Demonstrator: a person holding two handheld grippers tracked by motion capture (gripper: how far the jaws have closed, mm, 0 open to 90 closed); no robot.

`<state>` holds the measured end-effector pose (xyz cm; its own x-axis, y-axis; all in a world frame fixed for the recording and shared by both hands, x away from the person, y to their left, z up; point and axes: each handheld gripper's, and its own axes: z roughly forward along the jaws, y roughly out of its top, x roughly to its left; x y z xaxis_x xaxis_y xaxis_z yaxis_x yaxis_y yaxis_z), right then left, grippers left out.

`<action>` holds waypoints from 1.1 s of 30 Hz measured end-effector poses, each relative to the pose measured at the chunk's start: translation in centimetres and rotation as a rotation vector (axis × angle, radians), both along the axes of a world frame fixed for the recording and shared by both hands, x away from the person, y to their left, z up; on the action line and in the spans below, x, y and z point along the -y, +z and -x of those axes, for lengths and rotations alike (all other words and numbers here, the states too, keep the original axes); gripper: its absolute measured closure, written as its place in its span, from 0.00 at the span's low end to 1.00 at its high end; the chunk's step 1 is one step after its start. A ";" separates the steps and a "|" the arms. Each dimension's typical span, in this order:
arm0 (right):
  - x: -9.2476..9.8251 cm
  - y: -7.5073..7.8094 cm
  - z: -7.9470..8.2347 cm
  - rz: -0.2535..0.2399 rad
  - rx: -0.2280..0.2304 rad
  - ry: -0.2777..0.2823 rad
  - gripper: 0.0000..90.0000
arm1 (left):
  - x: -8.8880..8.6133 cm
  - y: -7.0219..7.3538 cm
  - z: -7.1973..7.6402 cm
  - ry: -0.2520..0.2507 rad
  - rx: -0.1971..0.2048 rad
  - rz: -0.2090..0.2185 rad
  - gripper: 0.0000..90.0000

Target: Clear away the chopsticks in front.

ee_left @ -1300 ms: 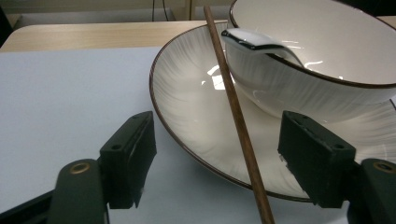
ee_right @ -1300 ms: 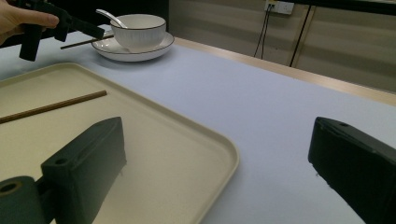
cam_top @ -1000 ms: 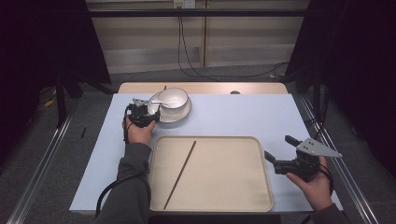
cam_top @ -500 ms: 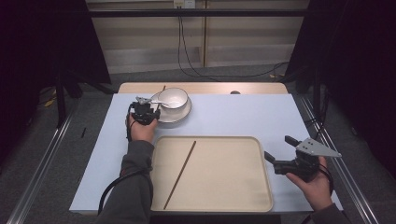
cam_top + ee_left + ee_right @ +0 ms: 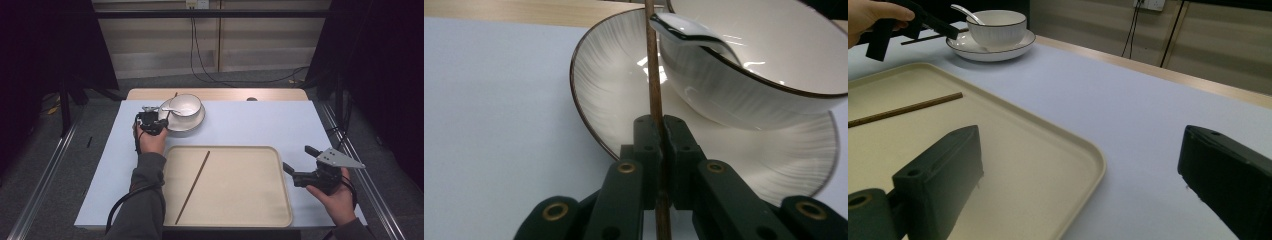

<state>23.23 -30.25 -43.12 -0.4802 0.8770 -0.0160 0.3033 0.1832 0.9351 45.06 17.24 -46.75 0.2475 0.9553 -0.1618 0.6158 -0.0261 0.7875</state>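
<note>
We see a big table (image 5: 250,125) with a pale tray (image 5: 235,220) on it, and one brown chopstick (image 5: 192,187) lies slanted in the tray. At the far side, a white plate (image 5: 192,125) holds a white bowl (image 5: 186,104) with a spoon (image 5: 170,110) in it. Our left gripper (image 5: 159,120) sits at the plate's edge. Its jaws have just been closing and now pinch a second chopstick (image 5: 654,95) that leans on the plate. Our right gripper (image 5: 297,162) waits beside the tray, jaws spread wide, holding nothing.
</note>
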 end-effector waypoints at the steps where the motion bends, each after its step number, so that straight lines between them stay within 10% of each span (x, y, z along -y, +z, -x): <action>1: 0.0 0.0 0.0 0.000 0.000 -0.002 0.04 | 0.0 0.1 0.3 0.008 0.004 0.007 0.95; 33: -0.3 -0.1 0.0 0.016 0.007 0.005 0.04 | -2.2 0.9 9.6 0.122 -0.009 0.190 0.95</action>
<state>23.24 -29.94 -43.18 -0.4840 0.8744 -0.0335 0.2955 0.1994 0.9343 35.44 19.49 -45.88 0.1297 0.9302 -0.3433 0.6121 0.1973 0.7658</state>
